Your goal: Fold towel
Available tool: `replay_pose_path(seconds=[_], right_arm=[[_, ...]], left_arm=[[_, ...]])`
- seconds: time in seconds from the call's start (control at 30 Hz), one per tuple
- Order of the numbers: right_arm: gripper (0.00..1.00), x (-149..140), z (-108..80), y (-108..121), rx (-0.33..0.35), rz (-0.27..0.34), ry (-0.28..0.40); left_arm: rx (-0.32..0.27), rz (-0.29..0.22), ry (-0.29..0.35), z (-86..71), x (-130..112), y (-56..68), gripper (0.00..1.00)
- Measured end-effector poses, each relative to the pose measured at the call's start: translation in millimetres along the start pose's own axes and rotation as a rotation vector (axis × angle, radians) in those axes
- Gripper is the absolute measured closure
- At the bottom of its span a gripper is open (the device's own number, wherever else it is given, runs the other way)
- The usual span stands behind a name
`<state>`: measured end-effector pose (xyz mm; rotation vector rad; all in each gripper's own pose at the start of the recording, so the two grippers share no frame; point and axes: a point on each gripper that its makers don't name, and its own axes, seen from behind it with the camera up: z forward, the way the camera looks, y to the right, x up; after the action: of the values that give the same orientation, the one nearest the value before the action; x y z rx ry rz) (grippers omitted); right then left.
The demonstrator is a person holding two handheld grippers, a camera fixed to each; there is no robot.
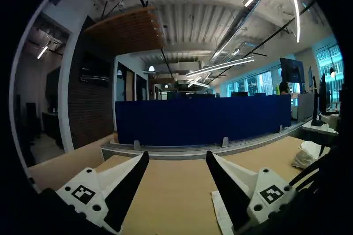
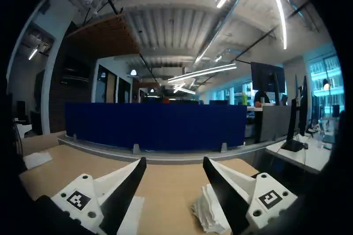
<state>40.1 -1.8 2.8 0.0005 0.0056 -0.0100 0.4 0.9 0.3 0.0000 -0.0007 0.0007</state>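
Over a light wooden table (image 1: 176, 199) in an open-plan office, the left gripper (image 1: 176, 155) hangs with its fingers spread wide, gripping nothing. The right gripper (image 2: 174, 161) is equally wide open and empty.

In the left gripper view, the flat white towel (image 1: 219, 210) lies on the table at lower right, largely hidden under that gripper's right-hand finger. A crumpled heap of white cloths (image 1: 309, 153) sits farther off near the table's right edge.

The right gripper view brings that heap (image 2: 205, 210) close up, just beside its right-hand finger. It shows the towel (image 2: 134, 213) at lower left, cut off by the other finger, and a small white cloth (image 2: 37, 159) at far left. A blue partition (image 1: 198, 120) backs the table. Monitors (image 2: 300, 111) stand on a neighbouring desk, their details hard to make out.
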Motion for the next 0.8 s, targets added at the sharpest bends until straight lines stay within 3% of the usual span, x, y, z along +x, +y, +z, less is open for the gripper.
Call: replay_pose_path(seconds=[0.5,0.67,0.8], right_arm=[[0.01,34.8,10.3,0.0,0.016,0.006,-0.018],[0.01,32.6,12.6,-11.8,0.073,-0.004,-0.061],[0.01,28.1,9.5,-31.4,0.162,-0.022,-0.106]], left_arm=[[-0.026,0.016,-0.048,1.3,7.7,17.6,0.04],[-0.076,0.014,-0.089,-0.2,4.6,28.0,0.04],[-0.145,0.028,-0.135,-3.0,-0.5,40.6,0.04]])
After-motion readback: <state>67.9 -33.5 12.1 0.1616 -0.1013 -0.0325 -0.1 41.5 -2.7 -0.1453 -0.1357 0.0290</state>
